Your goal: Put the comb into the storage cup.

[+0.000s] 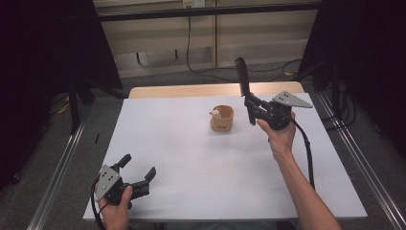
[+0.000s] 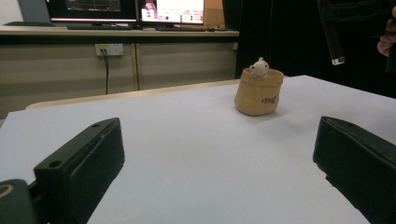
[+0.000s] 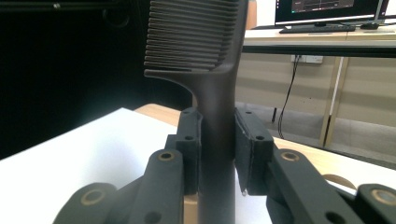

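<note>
A black comb (image 1: 243, 81) stands upright in the air, right of a small tan pouch (image 1: 222, 119) with a little white figure (image 1: 216, 113) at its rim. My right gripper (image 1: 251, 108) is shut on the comb's handle (image 3: 215, 154), with the teeth (image 3: 191, 35) above the jaws. The pouch (image 2: 259, 92) sits mid-table toward the back. At the table's near left corner my left gripper (image 1: 139, 172) rests open, its black fingers (image 2: 81, 168) wide apart with bare table between them.
The white table top (image 1: 191, 163) has a wooden strip (image 1: 191, 90) along its far edge. Metal rails (image 1: 62, 167) run along both sides. Behind the table are a desk with monitors (image 2: 173, 10) and hanging cables (image 1: 189, 43).
</note>
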